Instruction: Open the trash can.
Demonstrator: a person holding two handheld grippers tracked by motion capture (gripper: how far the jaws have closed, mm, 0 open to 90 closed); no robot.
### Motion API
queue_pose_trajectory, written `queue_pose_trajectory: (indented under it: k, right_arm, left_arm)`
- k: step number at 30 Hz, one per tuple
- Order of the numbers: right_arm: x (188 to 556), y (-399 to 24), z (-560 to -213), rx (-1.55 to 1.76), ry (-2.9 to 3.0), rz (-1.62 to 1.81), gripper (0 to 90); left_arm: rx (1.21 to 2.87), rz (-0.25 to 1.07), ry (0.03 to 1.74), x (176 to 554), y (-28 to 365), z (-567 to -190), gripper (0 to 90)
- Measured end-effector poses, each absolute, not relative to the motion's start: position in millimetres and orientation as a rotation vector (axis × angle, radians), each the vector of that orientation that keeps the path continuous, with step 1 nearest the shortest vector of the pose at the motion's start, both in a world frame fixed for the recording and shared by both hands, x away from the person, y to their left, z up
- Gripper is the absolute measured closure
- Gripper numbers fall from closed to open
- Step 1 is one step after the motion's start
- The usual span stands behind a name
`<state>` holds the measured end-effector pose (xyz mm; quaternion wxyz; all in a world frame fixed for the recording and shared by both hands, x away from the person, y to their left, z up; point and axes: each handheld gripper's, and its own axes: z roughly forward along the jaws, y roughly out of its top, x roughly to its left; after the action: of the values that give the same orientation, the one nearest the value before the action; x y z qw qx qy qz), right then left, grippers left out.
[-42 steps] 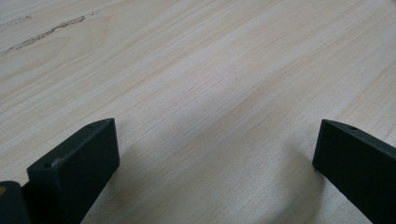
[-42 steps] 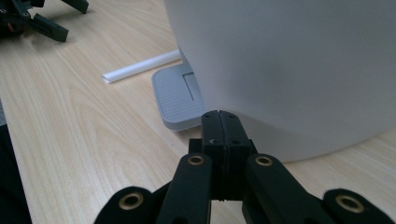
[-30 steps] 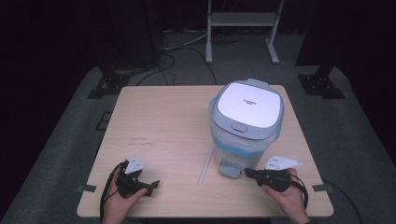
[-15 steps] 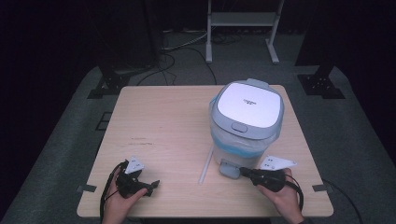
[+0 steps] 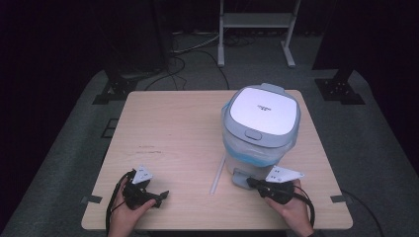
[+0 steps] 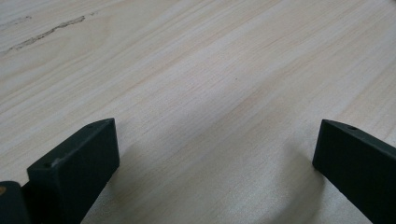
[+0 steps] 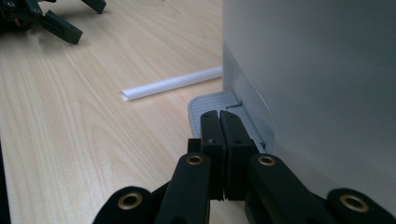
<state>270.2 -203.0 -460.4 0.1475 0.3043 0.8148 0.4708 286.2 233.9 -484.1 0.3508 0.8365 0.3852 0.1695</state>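
Down near the desk's point(image 5: 168, 123) front edge, the right gripper point(image 7: 219, 119) lay with its fingers point(image 7: 211, 135) pressed together, nothing between them. Their tips rested over the grey pedal point(image 7: 210, 105) that juts from the foot of the bin point(image 5: 262, 129); whether they pressed on it or merely hovered just above could not be told. The bin stood on the right half of the desk, toward the right edge, lid shut, its pedal facing the front edge. In the high view the right gripper point(image 5: 253, 182) pointed left at that pedal point(image 5: 241, 178), held by the right hand point(image 5: 292, 207). A white strip point(image 7: 170, 84) lay flat on the desk just left of the pedal, one end at the bin's base. Well apart, near the front left corner, the left gripper point(image 5: 162, 195) sat low over bare wood, its fingers point(image 6: 74, 158) spread wide with only desk between them.
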Motion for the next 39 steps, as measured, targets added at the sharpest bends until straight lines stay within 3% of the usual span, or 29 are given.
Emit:
queue_pose_trajectory:
  k: [39]
  right_arm:
    - [274, -180, -475, 0.834, 2.285, 1.295, 88.4]
  left_arm:
    - [2.166, 0.440, 1.001, 286, 234, -484, 0.0]
